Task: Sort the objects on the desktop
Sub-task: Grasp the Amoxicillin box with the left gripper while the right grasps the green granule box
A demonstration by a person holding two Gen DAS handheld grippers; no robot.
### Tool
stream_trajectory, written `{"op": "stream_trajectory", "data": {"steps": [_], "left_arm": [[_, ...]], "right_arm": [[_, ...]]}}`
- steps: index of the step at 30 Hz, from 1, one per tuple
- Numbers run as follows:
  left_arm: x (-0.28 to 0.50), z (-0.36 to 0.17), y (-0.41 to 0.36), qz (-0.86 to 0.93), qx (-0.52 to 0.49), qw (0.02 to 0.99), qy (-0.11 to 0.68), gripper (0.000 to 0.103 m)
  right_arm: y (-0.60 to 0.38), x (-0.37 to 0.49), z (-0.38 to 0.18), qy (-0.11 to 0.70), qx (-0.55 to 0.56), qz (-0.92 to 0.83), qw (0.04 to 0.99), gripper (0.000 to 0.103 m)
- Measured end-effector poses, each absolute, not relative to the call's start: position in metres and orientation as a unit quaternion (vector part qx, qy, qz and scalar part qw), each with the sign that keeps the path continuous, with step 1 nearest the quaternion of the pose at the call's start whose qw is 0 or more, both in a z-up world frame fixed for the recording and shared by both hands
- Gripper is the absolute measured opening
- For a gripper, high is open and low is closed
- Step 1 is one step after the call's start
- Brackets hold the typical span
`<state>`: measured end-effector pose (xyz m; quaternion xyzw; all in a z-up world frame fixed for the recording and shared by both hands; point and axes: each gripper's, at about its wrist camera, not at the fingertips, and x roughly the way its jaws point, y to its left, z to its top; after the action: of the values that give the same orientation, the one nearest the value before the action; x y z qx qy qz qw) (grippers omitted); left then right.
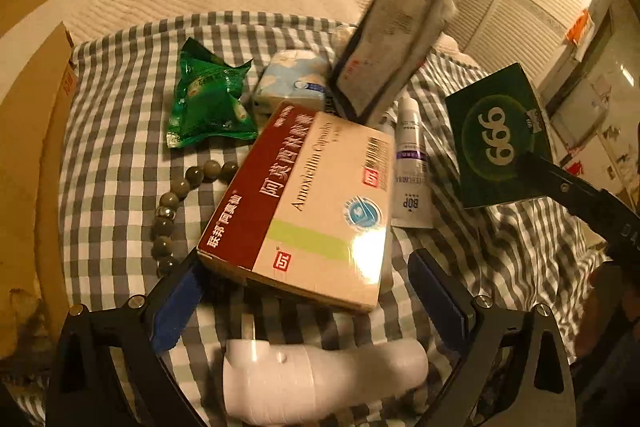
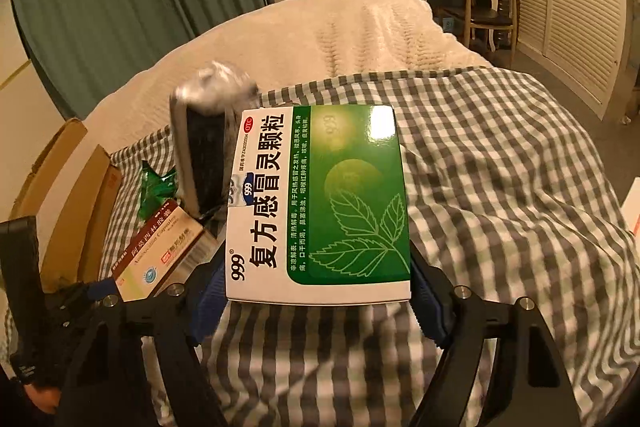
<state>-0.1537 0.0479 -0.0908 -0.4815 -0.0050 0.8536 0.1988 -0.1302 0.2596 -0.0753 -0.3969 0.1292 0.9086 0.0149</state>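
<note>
I see a bed (image 1: 120, 155) under a checked sheet: green packet (image 1: 208, 103) and beads (image 1: 176, 191) left, white tube (image 1: 412, 171) right, white plug (image 1: 320, 379) near.

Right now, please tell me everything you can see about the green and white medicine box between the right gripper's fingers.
The green and white medicine box is flat glossy cardboard: a white strip with large black Chinese characters and "999", a green field with a leaf drawing. It is lifted above the checked cloth, its near end between the blue pads of the right gripper. Its green back also reads "999".
</note>
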Motion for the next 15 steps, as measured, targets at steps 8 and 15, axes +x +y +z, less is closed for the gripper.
{"op": "stream_trajectory", "data": {"steps": [8,15], "left_arm": [[-0.169,-0.095,0.035,0.868,-0.471,0.158,-0.005,0.100],[-0.168,-0.104,0.038,0.859,-0.479,0.180,0.001,0.087]], "right_arm": [[0.260,-0.100,-0.063,0.116,-0.397,0.910,0.008,0.077],[0.257,-0.095,-0.062,0.104,-0.407,0.907,0.012,0.077]]}}
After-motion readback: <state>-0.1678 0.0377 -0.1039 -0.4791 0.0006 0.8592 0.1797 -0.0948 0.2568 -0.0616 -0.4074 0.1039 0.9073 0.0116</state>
